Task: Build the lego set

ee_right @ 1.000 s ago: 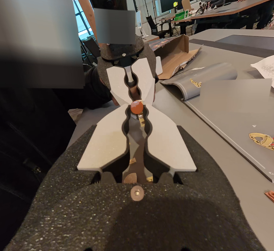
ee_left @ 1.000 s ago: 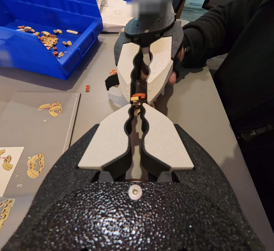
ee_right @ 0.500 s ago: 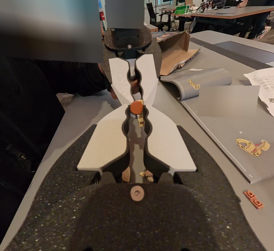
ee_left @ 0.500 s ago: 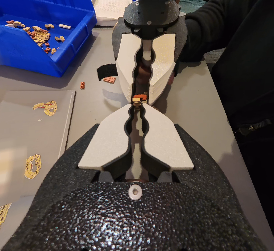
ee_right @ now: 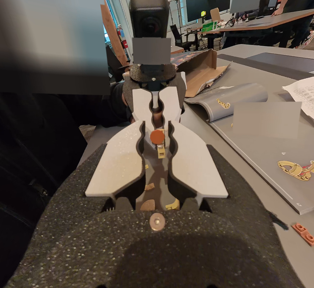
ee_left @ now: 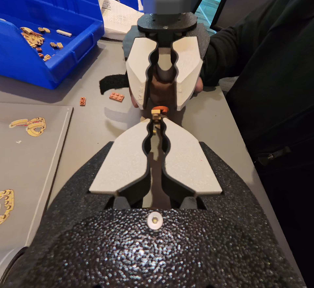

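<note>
My left gripper [ee_left: 156, 120] is shut on a small tan lego assembly [ee_left: 155, 115], held above the grey table [ee_left: 200, 126]. An orange round tile [ee_left: 161, 109] sits on the assembly's far end. My right gripper [ee_left: 160, 107] faces it from the far side, open, with its fingers on either side of the tile and apart from it. In the right wrist view the right gripper [ee_right: 156, 124] is open around the orange tile [ee_right: 157, 137] and tan assembly [ee_right: 161, 152]. The left gripper [ee_right: 157, 127] is beyond them, its tips hidden behind the tile.
A blue bin [ee_left: 51, 70] with several small tan and brown pieces stands at the far left. An instruction booklet [ee_left: 34, 152] lies at left. Two reddish-brown plates [ee_left: 116, 96] [ee_left: 82, 101] lie loose. Loose tan pieces [ee_right: 149, 186] lie under the right gripper. A person's dark sleeve [ee_left: 254, 50] is on the right. The tips of both grippers are at nearly the same place.
The right gripper was shut on the orange tile against the tan assembly; now its fingers have opened and let go. The tile stays on the assembly in the left gripper.
</note>
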Tool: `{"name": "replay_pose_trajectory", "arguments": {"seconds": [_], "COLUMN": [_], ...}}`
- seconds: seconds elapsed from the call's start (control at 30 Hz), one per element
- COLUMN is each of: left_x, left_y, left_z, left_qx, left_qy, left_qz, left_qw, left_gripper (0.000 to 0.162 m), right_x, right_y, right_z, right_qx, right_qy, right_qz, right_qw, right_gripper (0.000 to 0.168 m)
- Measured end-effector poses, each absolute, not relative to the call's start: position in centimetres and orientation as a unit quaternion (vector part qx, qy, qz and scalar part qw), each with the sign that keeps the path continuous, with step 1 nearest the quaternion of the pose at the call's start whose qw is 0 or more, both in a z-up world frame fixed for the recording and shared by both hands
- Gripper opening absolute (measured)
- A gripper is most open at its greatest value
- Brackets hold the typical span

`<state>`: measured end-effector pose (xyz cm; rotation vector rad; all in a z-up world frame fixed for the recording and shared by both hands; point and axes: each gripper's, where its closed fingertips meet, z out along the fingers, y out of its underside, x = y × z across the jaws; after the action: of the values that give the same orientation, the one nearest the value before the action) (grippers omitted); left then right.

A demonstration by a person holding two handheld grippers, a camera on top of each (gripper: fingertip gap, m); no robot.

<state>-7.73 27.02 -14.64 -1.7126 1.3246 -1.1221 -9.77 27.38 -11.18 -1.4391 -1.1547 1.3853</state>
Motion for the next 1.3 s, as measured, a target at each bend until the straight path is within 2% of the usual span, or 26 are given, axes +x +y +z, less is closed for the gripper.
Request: {"name": "replay_pose_trajectory", "arguments": {"seconds": [0.17, 0.43, 0.57, 0.93, 1.1, 1.3], "left_x": [-8.1, -9.1, -9.3, -8.6, -8.6, -8.7], "left_y": [27.8, 28.2, 27.7, 26.7, 26.6, 27.2], "left_z": [-14.3, -11.1, -10.6, -11.3, -11.3, -11.2], "left_qx": [-0.646, -0.486, -0.424, -0.334, -0.316, -0.326], "left_qy": [0.514, 0.588, 0.622, 0.695, 0.701, 0.688], "left_qz": [-0.423, -0.322, -0.243, -0.075, -0.048, -0.044], "left_qw": [0.373, 0.560, 0.612, 0.633, 0.638, 0.647], "left_gripper": [0.007, 0.007, 0.008, 0.008, 0.008, 0.008], "right_x": [-9.2, -8.9, -9.1, -9.1, -9.2, -9.4], "right_y": [28.1, 28.1, 27.2, 26.3, 26.1, 26.8], "right_z": [-10.9, -11.5, -11.4, -11.4, -11.3, -11.1], "right_qx": [-0.579, -0.601, -0.595, -0.587, -0.581, -0.583], "right_qy": [-0.450, -0.422, -0.419, -0.426, -0.432, -0.424], "right_qz": [0.548, 0.598, 0.623, 0.637, 0.636, 0.622], "right_qw": [0.403, 0.322, 0.287, 0.260, 0.267, 0.306], "right_gripper": [0.027, 0.029, 0.028, 0.019, 0.009, 0.008]}}
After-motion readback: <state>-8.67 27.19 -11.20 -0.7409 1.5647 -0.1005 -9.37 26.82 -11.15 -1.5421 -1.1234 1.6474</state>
